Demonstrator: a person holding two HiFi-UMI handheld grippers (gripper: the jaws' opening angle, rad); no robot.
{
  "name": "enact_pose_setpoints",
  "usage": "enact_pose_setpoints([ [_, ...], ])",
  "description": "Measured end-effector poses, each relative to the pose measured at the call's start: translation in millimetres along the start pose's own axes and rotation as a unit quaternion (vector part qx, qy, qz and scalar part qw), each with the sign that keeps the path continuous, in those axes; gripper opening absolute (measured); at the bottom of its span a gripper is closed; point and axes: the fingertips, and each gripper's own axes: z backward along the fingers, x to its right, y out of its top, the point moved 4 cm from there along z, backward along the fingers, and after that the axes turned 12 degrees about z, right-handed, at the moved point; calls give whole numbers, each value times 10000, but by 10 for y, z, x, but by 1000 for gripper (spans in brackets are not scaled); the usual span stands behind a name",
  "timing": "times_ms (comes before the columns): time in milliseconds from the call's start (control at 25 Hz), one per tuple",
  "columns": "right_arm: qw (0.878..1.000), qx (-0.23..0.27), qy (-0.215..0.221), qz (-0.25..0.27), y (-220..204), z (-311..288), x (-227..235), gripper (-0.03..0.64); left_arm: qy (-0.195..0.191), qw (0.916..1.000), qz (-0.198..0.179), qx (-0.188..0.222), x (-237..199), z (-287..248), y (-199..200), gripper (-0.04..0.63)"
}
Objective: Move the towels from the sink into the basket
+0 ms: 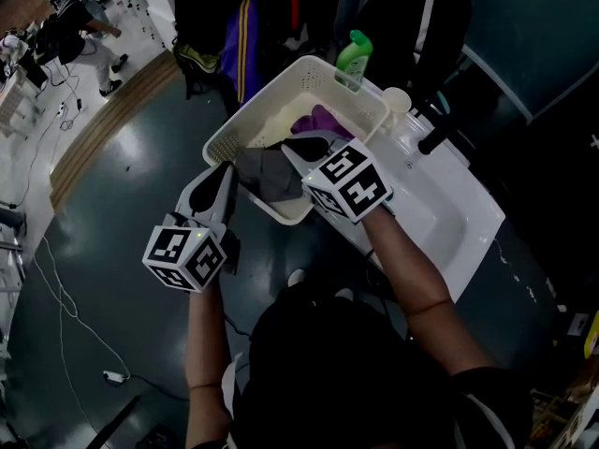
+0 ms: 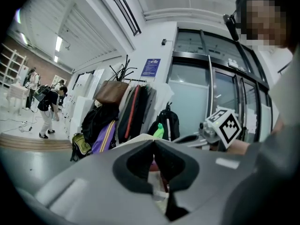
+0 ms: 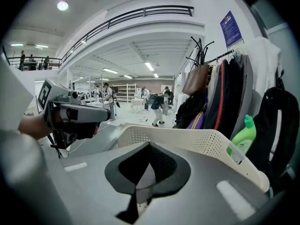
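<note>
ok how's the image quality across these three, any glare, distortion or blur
Head view: dim, with light glaring off the glossy floor. Left gripper view: fisheye curve, black corners, door frames bowed. Right gripper view: same fisheye bend, evenly lit, basket sharp.

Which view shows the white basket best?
The head view: nearly the whole basket shows from above, with a purple towel inside. The right gripper view gives only its perforated wall and rim; the left gripper view, a sliver of rim.
</note>
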Motion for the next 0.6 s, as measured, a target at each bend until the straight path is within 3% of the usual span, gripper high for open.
enact_pose_setpoints([
  [240,9993,112,-150,-322,-117,209,79,-3,-273,9996,-18,-114,201,-125,21,9],
  [600,9941,185,-737,-771,-407,794,266,-3,-1218,9920,-172,-284,881,-449,-9,9],
])
